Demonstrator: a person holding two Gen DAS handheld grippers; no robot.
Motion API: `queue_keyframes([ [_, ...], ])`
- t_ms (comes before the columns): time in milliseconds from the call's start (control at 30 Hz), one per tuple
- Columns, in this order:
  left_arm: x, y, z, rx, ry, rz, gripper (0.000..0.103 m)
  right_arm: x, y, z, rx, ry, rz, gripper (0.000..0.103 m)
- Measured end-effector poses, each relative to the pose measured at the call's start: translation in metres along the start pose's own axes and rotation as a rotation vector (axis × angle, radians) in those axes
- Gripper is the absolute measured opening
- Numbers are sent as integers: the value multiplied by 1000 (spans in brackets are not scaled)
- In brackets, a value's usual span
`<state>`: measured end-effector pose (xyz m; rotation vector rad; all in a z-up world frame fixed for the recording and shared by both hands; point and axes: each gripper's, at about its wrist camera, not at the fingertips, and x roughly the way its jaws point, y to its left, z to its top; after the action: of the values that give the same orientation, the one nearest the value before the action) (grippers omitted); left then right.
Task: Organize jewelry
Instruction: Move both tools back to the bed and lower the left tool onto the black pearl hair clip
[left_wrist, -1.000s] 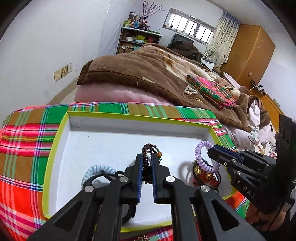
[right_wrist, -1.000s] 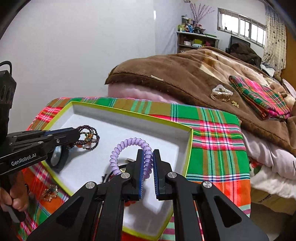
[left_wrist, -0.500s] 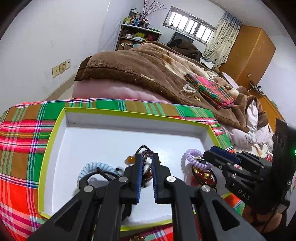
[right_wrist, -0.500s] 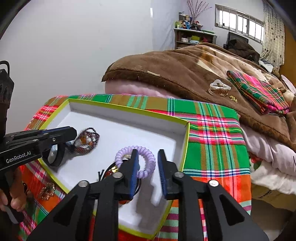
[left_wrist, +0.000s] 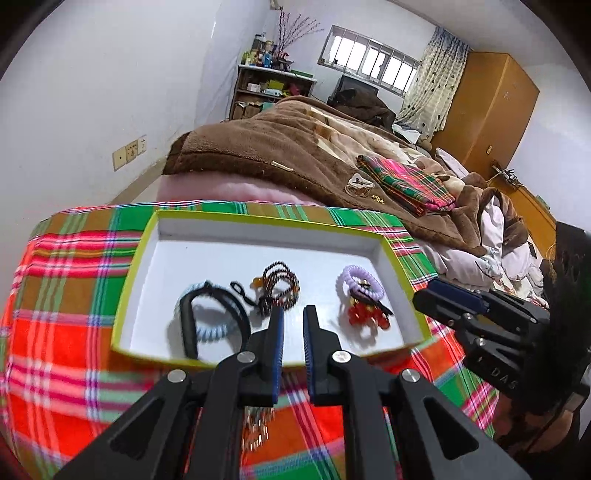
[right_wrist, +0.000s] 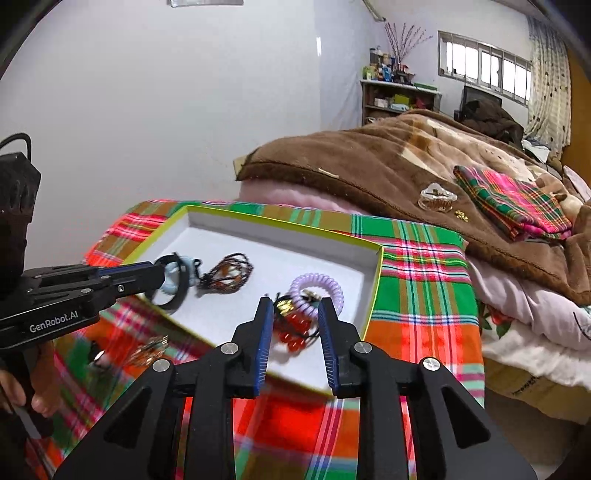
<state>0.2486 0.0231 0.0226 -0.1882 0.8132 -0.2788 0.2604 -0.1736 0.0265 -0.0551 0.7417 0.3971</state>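
Observation:
A white tray (left_wrist: 258, 230) with a yellow-green rim lies on a plaid cloth (left_wrist: 66, 280). In it lie a light-blue coil tie with a black band (left_wrist: 207, 321), a dark beaded bracelet (left_wrist: 279, 288), a purple coil tie (left_wrist: 360, 284) and red beads (left_wrist: 369, 315). My left gripper (left_wrist: 293, 314) hangs shut and empty above the tray's near edge. My right gripper (right_wrist: 295, 306) stands open over the near right corner. The purple coil tie (right_wrist: 317, 291) and red beads (right_wrist: 291, 332) rest beyond its tips, untouched. A gold piece (right_wrist: 151, 350) lies on the cloth outside the tray.
Behind the tray a bed carries a brown blanket (right_wrist: 369, 166), with a clear hair clip (right_wrist: 437, 197) and a folded plaid cloth (right_wrist: 513, 203) on it. A white wall is on the left. A person's hand (right_wrist: 40, 402) holds the left gripper's handle.
Both grippers have pulled back and up from the tray. The right jaws opened and the purple coil tie now lies in the tray. The beaded bracelet lies free of the left gripper.

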Motion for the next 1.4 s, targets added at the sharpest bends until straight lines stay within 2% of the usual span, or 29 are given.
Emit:
queue_keyframes([
  [33,-7,0,-4,-3,-9,3,11,-7,2,-3,2,-6,3,27],
  [133,-21,-3,-13,-3,-21,13,11,-20,9,-9,0,-14,23,49],
  [533,-73,-7,-59,-33,-73,41,11,-67,39,-41,-21,-25,67,50],
  [800,-96,1,-93,-86,-65,46,11,-90,50,-63,-10,-25,98,50],
  [1100,-107,12,-118,-135,-52,56,11,-93,60,-81,-19,23,127,50],
  [1300,-105,25,-123,-172,-34,67,11,-88,71,-83,-34,33,139,50],
  [1400,-102,30,-123,-191,-28,67,21,-83,78,-82,-42,37,140,50],
])
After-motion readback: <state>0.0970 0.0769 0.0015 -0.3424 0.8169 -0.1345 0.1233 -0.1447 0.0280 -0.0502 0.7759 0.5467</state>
